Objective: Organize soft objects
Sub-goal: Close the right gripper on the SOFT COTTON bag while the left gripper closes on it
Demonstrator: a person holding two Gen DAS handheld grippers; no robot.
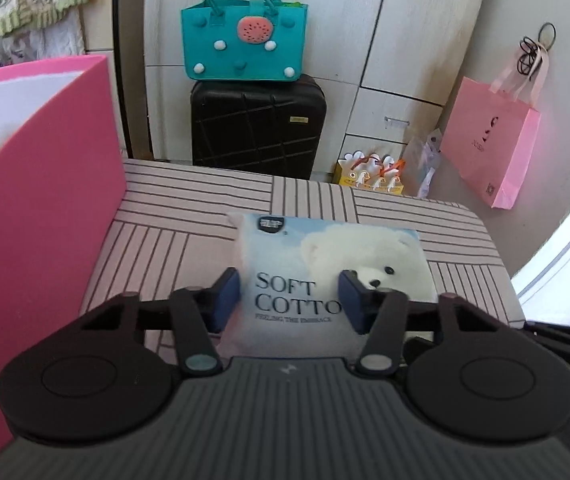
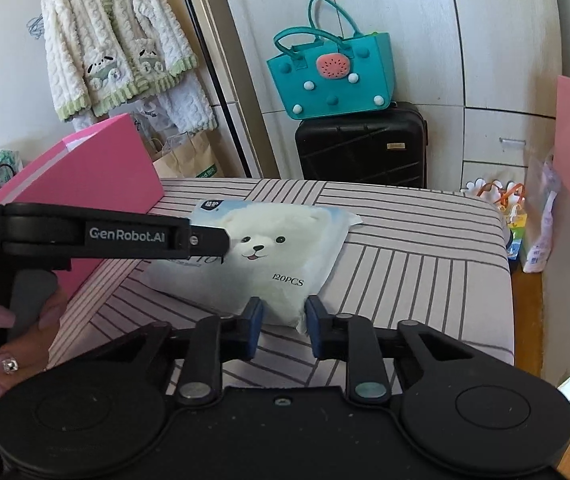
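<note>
Your right gripper [image 2: 284, 326] pinches the near corner of the soft blue bear-printed tissue pack [image 2: 269, 256]; your left gripper [image 1: 289, 300] clamps its other end on the striped cushion [image 2: 425, 264].

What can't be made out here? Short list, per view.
- Tissue pack, left wrist view: the right pad covers the end of "COTTO", and the near edge is behind the left gripper.
- Same pack, right wrist view: the left gripper's arm crosses the left part of its print.
- Pink box, left wrist view: cut off by the frame; contents unclear.
- Small logo at the pack's top: too small to read.
- Right gripper: the pinched corner is partly hidden by the pads.
</note>
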